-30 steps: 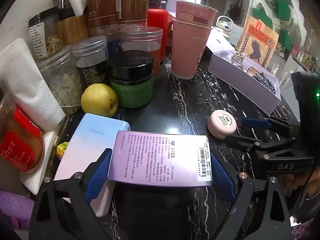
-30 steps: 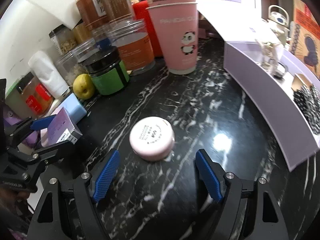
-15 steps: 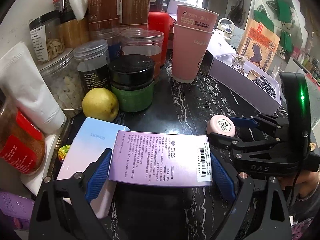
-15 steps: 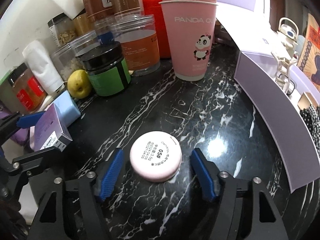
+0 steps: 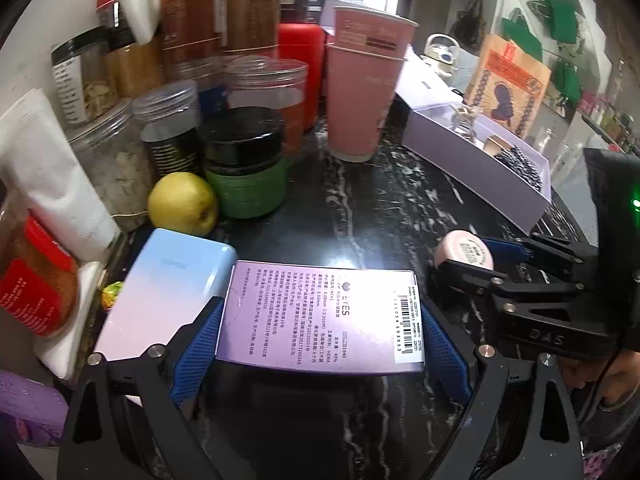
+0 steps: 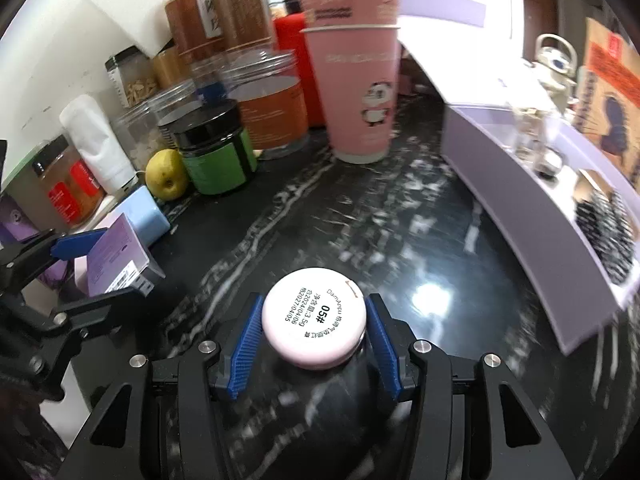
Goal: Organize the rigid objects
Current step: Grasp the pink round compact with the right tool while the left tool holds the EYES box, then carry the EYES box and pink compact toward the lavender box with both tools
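While the left gripper holds the purple box crosswise, long axis spanning pad to pad, the right gripper has just been closing on the pink compact, which sits squarely between its jaws, pads at its rim. A second ago it lay ahead of wide-open jaws, untouched.
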A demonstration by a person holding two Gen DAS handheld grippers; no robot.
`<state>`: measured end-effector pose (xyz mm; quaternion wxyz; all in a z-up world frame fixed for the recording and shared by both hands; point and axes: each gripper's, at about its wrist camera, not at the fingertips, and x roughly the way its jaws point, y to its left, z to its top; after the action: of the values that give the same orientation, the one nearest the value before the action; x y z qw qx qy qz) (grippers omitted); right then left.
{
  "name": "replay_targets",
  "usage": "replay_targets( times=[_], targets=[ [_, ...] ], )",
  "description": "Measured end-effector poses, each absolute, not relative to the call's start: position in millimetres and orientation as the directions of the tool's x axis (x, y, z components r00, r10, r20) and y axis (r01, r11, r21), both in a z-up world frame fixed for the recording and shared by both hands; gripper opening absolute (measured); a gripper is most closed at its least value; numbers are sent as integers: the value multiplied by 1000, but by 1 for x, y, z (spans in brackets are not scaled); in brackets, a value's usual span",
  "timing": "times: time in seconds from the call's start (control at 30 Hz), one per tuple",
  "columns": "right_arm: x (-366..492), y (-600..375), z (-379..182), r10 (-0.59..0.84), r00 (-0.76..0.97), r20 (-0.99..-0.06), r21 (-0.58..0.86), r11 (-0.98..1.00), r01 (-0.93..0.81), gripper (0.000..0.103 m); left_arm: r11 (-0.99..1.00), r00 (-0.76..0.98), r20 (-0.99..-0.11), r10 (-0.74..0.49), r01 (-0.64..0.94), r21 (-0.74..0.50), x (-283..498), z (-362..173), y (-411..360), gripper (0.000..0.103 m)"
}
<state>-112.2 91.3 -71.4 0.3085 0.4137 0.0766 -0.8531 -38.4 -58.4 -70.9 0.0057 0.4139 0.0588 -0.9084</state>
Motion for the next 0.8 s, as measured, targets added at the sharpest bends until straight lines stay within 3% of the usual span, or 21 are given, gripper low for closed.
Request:
replay_targets(
  times=[0.8],
  targets=[
    [-40,212,-61,-333,-583,-741,162,-931,327,51,-973,-603,-768,216,-202,-115,-43,-80,48,94]
  ],
)
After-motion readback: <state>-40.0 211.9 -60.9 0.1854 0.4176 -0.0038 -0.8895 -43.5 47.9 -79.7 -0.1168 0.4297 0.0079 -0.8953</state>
